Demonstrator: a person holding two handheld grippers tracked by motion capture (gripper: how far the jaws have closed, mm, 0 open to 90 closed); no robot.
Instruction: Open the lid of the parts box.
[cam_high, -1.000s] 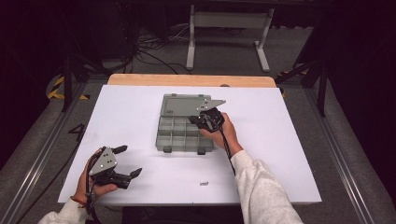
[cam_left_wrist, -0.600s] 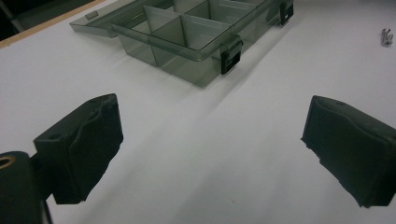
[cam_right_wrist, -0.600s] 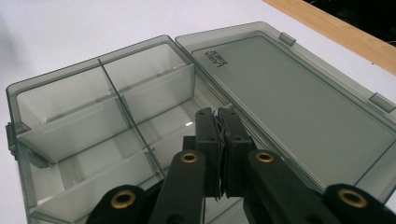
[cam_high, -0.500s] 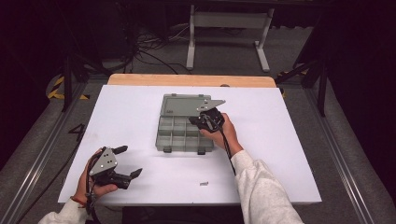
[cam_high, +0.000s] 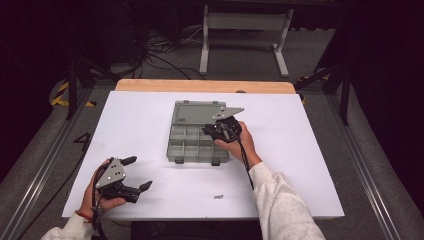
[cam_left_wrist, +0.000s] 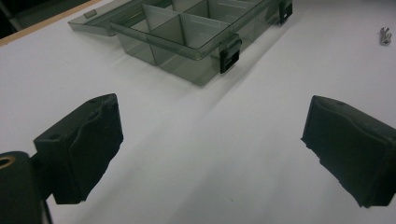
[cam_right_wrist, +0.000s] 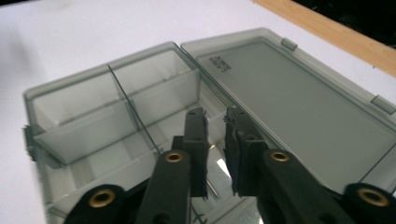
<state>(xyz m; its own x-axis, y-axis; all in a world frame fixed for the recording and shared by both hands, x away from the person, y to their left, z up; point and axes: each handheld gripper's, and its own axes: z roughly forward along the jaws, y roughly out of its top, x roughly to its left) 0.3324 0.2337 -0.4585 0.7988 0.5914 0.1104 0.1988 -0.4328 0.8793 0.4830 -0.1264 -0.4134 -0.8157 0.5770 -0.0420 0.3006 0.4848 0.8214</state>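
Note:
A smoky grey compartment box (cam_high: 170, 146) lies open in the middle of the white table, its lid (cam_high: 196, 112) folded flat on the far side. My right gripper (cam_high: 207, 131) reaches into a compartment on the box's right side. Its jaws have just been opening and stand a little apart (cam_right_wrist: 215, 117). A thin metal pin (cam_right_wrist: 213, 188) lies loose on the compartment floor beneath the gap, with neither pad pressing on it. My left gripper (cam_high: 139, 173) rests near the table's front left corner, its jaws wide open (cam_left_wrist: 210, 140) and nothing between them.
A small metal screw (cam_high: 218, 196) lies on the table in front of the box, also at the top right of the left gripper view (cam_left_wrist: 385, 35). The table's wooden far edge (cam_high: 205, 85) borders dark floor with cables and a stand.

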